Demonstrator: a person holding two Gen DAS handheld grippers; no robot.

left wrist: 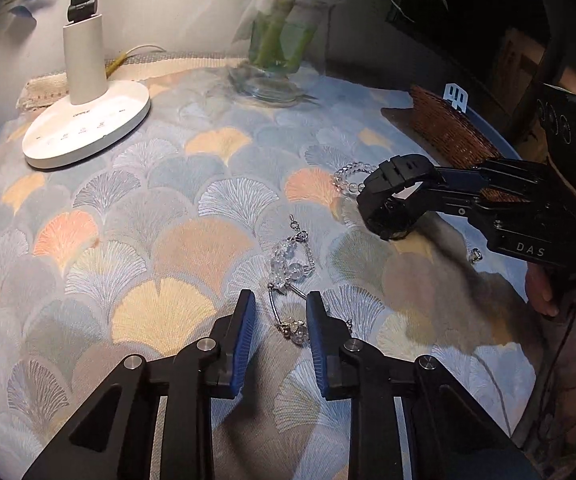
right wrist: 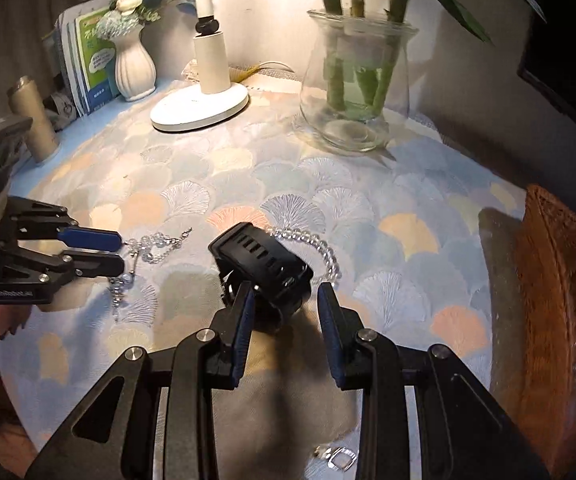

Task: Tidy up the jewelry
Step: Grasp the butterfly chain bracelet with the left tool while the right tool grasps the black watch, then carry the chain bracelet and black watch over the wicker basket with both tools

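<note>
A crystal-bead and chain bracelet (left wrist: pixel 291 280) lies on the patterned cloth, its near end between my left gripper's (left wrist: pixel 280 312) open blue pads; it also shows in the right wrist view (right wrist: pixel 148 248). A black watch (right wrist: pixel 264 272) stands on the cloth with its near edge between my right gripper's (right wrist: pixel 286 300) open pads; the left wrist view shows the watch (left wrist: pixel 395 196) at that gripper's tips. A clear bead bracelet (right wrist: pixel 319 248) lies just behind the watch. A small silver ring-like piece (right wrist: pixel 337 458) lies near the front edge. A brown woven basket (right wrist: pixel 559 280) stands at the right.
A white lamp base (right wrist: pixel 200 106) and a glass vase with green stems (right wrist: pixel 357 80) stand at the back. A white flower vase (right wrist: pixel 134 64), books and a cardboard tube (right wrist: pixel 34 120) are at the back left. The table edge runs close on the right.
</note>
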